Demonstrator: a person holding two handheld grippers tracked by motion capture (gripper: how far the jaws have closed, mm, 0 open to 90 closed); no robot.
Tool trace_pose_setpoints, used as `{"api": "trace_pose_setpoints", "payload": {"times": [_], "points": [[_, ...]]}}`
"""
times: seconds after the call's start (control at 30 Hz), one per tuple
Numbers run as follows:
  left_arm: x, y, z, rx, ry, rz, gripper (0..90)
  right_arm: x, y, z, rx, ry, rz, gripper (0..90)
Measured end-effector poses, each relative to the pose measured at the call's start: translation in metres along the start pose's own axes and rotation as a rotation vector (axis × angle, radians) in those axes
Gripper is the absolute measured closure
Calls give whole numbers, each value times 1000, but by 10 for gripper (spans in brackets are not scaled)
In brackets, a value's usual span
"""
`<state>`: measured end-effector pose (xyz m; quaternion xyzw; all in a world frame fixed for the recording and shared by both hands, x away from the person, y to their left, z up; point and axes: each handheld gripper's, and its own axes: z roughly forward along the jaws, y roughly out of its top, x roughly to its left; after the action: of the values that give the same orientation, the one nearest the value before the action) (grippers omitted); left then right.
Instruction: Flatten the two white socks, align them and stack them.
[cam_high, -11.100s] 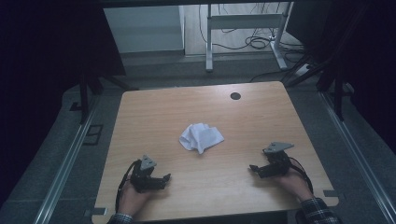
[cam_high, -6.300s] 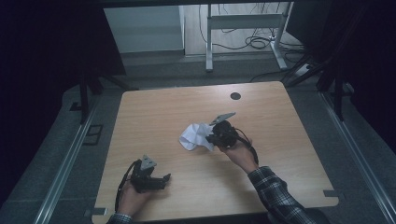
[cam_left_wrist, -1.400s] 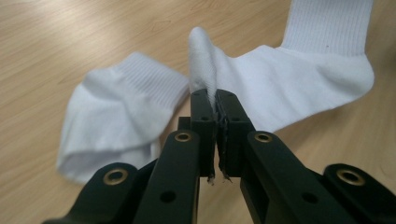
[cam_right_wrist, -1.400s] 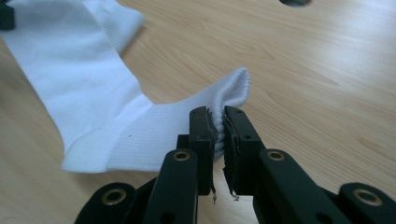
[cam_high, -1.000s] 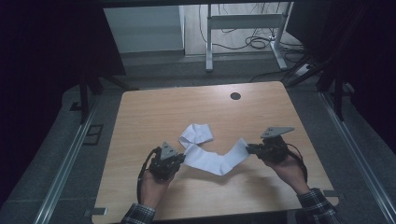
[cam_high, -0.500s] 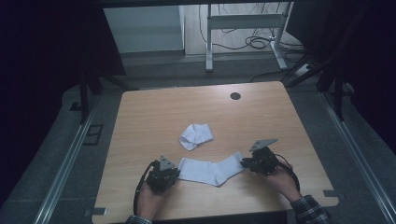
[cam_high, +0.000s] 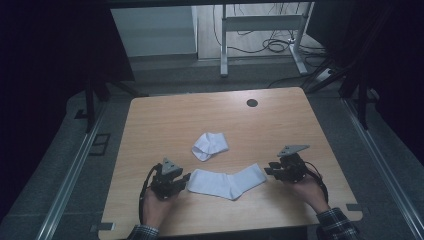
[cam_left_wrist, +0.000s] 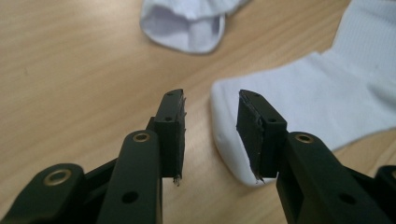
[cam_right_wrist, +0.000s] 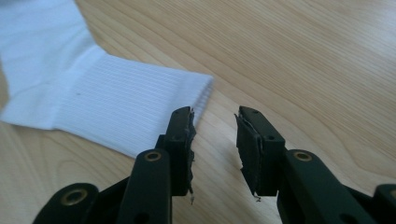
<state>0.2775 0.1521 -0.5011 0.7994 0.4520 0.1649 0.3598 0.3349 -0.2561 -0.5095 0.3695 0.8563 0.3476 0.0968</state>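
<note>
Backing both parted, empty jaws straight off the flat sock (cam_high: 226, 181), left gripper (cam_high: 186, 178) and right gripper (cam_high: 267, 170), avoids snagging it; crumpled sock (cam_high: 210, 145) beyond.

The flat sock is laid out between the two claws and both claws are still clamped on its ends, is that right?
Not quite. The flat sock does lie between the left claw and the right claw, but both are open and clear of it, as each gripper view shows.
</note>
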Motion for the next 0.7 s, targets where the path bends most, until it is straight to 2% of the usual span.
{"api": "trace_pose_setpoints", "payload": {"times": [0.23, 0.47, 0.6, 0.7], "points": [[-2, 32, 15, -26, -35, 25, 608, -12, -6, 2, 9, -29, 11, 598], [-16, 70, 43, -20, -74, 72, 612, -23, -12, 1, 10, -60, 23, 570], [-26, 90, 63, -25, -111, 80, 616, -30, -15, 0, 5, -67, 35, 559], [-32, 103, 80, -27, -154, 58, 619, -32, -16, -1, 3, -79, 36, 551]]}}
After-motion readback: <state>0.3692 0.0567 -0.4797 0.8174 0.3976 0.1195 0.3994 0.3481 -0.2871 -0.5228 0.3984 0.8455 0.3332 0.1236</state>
